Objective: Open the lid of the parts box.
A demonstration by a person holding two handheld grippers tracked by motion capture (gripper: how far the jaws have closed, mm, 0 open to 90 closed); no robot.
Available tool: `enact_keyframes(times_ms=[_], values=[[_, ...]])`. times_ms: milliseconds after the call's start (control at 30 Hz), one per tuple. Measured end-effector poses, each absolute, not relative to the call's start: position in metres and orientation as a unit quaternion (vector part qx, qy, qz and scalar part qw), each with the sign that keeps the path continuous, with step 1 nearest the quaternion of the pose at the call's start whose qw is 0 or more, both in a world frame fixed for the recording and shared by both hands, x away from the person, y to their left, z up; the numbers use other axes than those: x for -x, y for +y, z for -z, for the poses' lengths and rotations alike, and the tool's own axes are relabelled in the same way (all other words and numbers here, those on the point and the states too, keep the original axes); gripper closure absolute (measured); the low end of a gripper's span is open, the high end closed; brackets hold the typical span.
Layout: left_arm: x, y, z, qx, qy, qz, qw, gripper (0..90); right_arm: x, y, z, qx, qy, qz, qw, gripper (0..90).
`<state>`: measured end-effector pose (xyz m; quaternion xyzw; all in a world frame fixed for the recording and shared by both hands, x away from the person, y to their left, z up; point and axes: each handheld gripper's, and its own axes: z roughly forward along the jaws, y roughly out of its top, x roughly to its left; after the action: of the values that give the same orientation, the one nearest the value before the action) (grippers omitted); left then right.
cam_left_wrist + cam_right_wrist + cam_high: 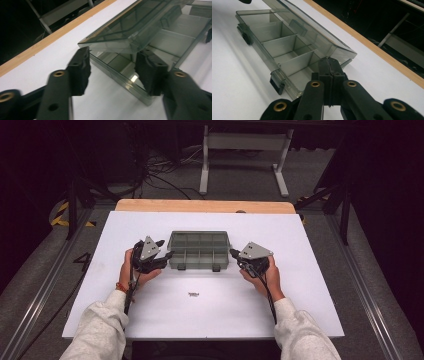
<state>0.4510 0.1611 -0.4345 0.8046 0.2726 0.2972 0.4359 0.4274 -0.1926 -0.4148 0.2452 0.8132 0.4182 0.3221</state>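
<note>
Flanking hand-held grippers [167, 254], organizer box [199, 251] between.

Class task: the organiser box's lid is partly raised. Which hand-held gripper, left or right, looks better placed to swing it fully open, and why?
Probably the left hand-held gripper. Its jaws are open, straddling the box's corner just beneath the lid's raised edge, so it could push up. The right hand-held gripper is shut, its tips at the box's end wall under the lid.

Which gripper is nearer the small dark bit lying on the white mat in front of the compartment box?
Left, narrowly. The left gripper is at the compartment box's left end, up-left of the small dark bit; the right gripper is at the box's right end, farther away.
</note>
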Motion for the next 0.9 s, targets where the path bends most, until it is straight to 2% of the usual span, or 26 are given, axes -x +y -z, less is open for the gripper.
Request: enact_keyframes(times_ms=[200,267,400,600,900], values=[[-0.456,0.158,0.43,-0.8,0.269,-0.296,0.447,60.9,-0.43,-0.195,0.415,-0.255,0.806,-0.419,0.332,87.0],[-0.457,0.158,0.43,-0.8,0.268,-0.294,0.448,62.2,-0.431,-0.195,0.415,-0.259,0.803,-0.419,0.337,77.4],[-0.457,0.158,0.43,-0.802,0.267,-0.296,0.445,63.1,-0.434,-0.195,0.414,-0.254,0.799,-0.421,0.346,67.1],[-0.458,0.159,0.43,-0.8,0.268,-0.297,0.447,65.6,-0.432,-0.187,0.412,-0.218,0.802,-0.42,0.363,71.8],[-0.46,0.161,0.427,-0.801,0.267,-0.3,0.443,68.3,-0.428,-0.184,0.409,-0.214,0.8,-0.421,0.371,72.2]])
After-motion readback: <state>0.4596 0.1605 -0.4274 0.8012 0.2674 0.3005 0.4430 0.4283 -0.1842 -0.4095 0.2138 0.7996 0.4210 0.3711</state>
